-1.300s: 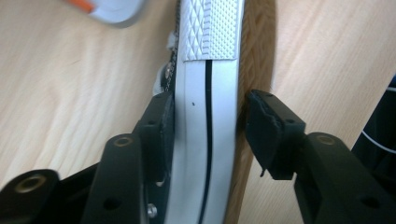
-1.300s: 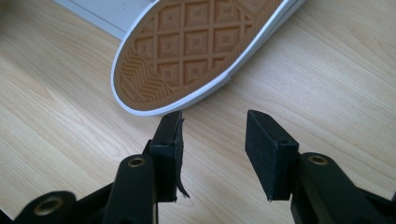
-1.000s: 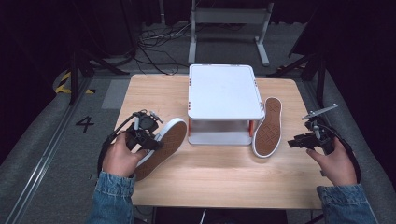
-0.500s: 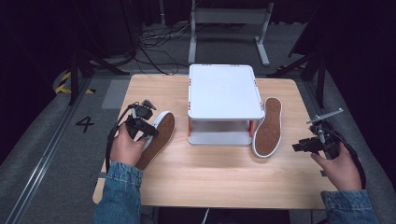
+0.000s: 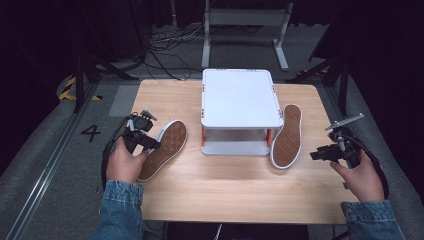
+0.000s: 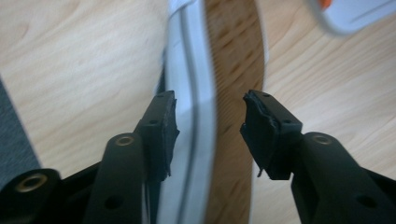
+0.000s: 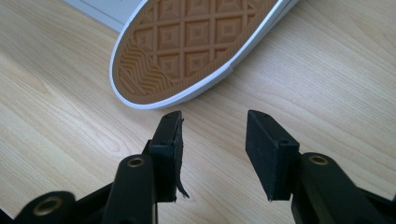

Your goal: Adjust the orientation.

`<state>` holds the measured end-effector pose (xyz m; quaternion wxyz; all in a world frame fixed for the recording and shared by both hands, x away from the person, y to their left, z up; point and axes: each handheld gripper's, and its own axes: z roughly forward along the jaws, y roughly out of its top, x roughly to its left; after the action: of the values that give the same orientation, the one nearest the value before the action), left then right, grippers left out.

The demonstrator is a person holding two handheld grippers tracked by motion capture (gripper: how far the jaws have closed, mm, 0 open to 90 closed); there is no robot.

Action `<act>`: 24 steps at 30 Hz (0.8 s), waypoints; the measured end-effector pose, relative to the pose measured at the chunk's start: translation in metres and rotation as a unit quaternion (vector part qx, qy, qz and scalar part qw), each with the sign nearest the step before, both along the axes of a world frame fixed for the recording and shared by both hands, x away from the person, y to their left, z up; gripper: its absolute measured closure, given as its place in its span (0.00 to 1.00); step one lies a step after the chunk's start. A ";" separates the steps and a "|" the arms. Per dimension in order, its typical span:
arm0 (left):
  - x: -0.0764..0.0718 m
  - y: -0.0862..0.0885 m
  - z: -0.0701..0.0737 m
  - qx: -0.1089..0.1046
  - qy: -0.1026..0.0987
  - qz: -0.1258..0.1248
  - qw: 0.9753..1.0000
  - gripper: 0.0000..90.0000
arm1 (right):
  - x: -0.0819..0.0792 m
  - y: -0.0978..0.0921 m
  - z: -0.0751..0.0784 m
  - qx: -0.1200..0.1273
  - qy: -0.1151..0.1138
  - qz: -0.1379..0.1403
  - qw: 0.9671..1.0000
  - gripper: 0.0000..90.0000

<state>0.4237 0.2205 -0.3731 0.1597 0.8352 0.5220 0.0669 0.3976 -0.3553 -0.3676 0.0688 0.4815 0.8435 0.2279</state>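
Observation:
Two sneakers lie with their brown soles showing on the wooden table point(image 5: 235, 195). The left shoe point(image 5: 166, 146) lies left of a white two-level stand point(image 5: 240, 97), the right shoe point(image 5: 287, 136) right of it. My left gripper point(image 5: 145, 139) is at the left shoe's near edge. In the left gripper view my left gripper point(image 6: 210, 116) is open, its jaws on either side of the shoe's white rim point(image 6: 196, 70) and sole point(image 6: 233, 70). My right gripper point(image 5: 320, 153) hovers right of the right shoe. It point(image 7: 212, 123) is open and empty, just short of that shoe's sole point(image 7: 196, 37).
The stand's lower shelf point(image 5: 234, 147) opens toward me, with orange posts at its corners. Bare wood stretches along the table's near edge. Around the table are dark floor, cables point(image 5: 165, 42) and a metal frame point(image 5: 245, 20) behind.
The left shoe has shifted a little to the left with my left gripper at it. My right hand has drawn slightly back toward the near edge.

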 end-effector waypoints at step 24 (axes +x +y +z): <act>-0.032 -0.062 0.010 -0.086 0.082 -0.173 0.978 0.67 | 0.003 0.003 0.003 0.004 -0.006 0.013 1.000 0.63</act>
<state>0.3920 0.1584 -0.3633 0.1966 0.8984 0.3852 -0.0761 0.4009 -0.3519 -0.3647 0.0690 0.4690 0.8486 0.2349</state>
